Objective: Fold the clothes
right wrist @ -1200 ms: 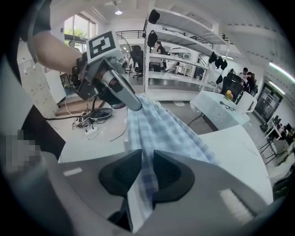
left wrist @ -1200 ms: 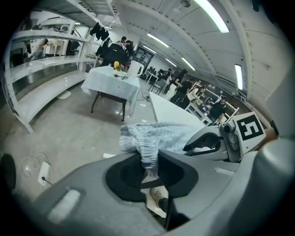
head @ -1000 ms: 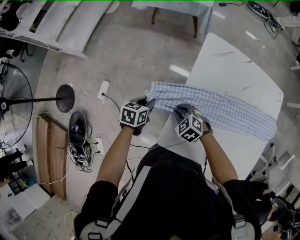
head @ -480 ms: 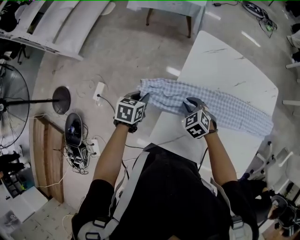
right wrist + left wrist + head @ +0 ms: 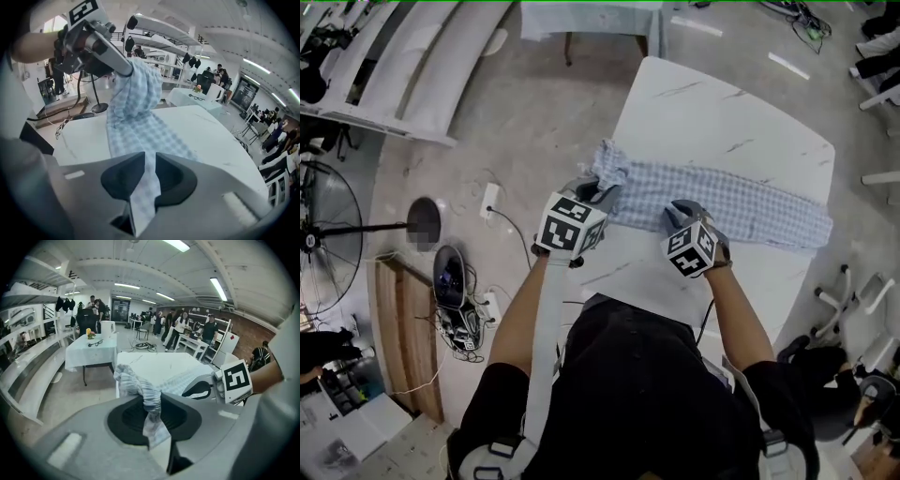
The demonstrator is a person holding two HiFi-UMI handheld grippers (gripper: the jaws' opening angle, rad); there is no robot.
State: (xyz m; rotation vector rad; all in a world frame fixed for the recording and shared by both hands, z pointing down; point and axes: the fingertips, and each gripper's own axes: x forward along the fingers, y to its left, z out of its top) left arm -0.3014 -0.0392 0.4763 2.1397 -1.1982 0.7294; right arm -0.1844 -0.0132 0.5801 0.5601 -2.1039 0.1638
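Both the left gripper (image 5: 598, 194) and right gripper (image 5: 679, 212) pinch the long blue checked cloth garment (image 5: 741, 202). Its end hung off the white marbled table (image 5: 712, 103) before. Now it's over the top, ready to fold.

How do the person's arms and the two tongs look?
The left tongs and the right tongs are grey, with black hollows at the tips. Each carries a white cube with black square markers. The person wears short black sleeves.
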